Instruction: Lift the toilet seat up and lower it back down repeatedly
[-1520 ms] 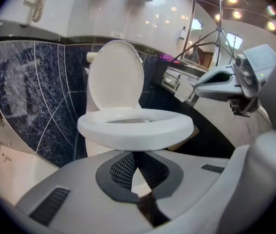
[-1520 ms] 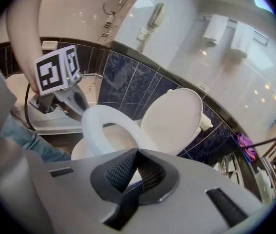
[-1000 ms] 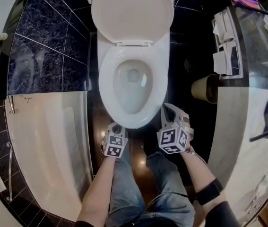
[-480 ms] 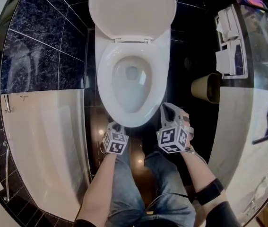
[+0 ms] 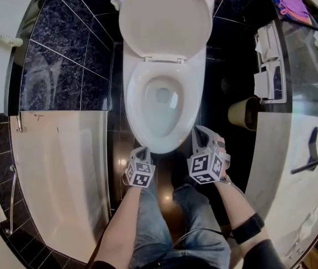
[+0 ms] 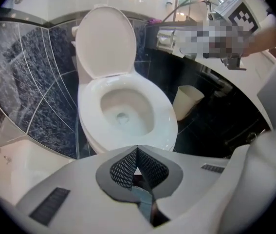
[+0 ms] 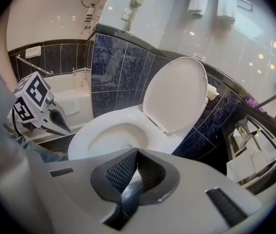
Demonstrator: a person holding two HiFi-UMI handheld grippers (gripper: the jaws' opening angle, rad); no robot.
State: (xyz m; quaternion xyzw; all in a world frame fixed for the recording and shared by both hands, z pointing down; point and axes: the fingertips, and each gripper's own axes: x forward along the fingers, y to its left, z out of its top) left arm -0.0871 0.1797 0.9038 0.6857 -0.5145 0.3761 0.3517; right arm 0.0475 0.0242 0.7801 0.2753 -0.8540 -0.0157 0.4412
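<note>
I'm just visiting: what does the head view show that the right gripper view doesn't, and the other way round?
Only the head view shows the bin, standing off to one side of the toilet. Only the right gripper view shows two white towels hanging on a rail. Both show the toilet with its lid up, the bathtub and the left gripper.

bathtub (image 5: 58, 172) left of toilet (image 5: 133, 106)

Nothing legible in any view right now: no words, brands or numbers, and the left marker cube (image 5: 138, 174) and right marker cube (image 5: 204, 168) show only black-and-white square patterns, not letters.
</note>
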